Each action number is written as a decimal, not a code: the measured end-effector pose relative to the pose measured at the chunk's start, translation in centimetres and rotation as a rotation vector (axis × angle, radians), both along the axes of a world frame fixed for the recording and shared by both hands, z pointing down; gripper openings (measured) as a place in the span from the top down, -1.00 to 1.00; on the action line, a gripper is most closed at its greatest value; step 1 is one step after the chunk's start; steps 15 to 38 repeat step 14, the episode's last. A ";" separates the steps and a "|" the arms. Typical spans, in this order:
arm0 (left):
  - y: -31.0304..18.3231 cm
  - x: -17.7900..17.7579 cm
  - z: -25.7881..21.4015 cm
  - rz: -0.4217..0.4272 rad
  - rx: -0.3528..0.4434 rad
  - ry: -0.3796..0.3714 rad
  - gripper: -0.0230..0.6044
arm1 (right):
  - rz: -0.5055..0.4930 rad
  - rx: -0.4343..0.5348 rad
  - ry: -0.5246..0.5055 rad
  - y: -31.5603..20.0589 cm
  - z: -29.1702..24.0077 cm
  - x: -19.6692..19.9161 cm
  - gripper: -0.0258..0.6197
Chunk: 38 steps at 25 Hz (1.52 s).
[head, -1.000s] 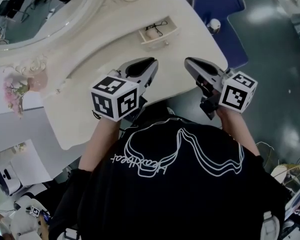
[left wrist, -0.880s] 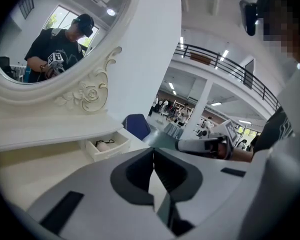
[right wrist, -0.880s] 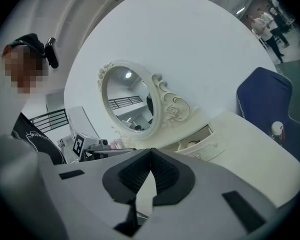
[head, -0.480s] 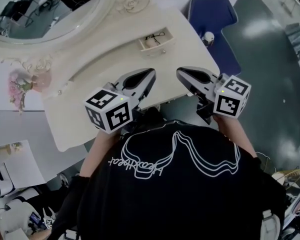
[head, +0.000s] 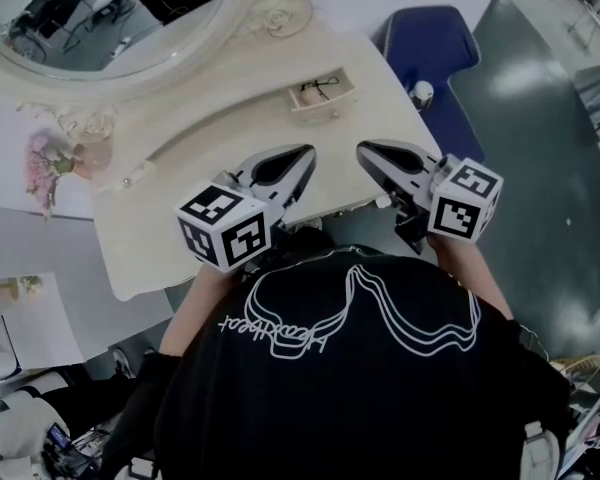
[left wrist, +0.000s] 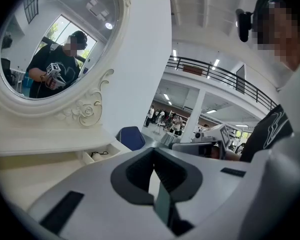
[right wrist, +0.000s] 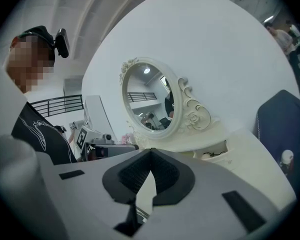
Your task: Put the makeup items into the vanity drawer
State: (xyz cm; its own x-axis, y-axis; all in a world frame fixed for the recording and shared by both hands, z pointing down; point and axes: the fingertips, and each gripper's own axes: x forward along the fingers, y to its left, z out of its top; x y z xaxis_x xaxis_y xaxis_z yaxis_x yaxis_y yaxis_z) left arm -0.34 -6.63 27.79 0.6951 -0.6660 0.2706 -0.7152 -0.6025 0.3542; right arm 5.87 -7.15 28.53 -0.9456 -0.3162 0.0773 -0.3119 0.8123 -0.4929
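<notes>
The vanity drawer (head: 325, 109) stands open with makeup items (head: 314, 90) lying inside. The left gripper (head: 306, 154) and right gripper (head: 364, 149) hover well short of it, both with jaws pressed together on nothing, probably since nothing's left to carry.

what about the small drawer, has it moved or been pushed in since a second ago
No. The drawer stands open by the same amount, at the same place below the scroll of the mirror; only the view has shifted.
</notes>
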 end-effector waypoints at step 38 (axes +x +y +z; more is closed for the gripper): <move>-1.0 -0.6 1.4 0.004 0.019 -0.050 0.91 | -0.002 -0.025 0.021 -1.1 1.4 -0.7 0.91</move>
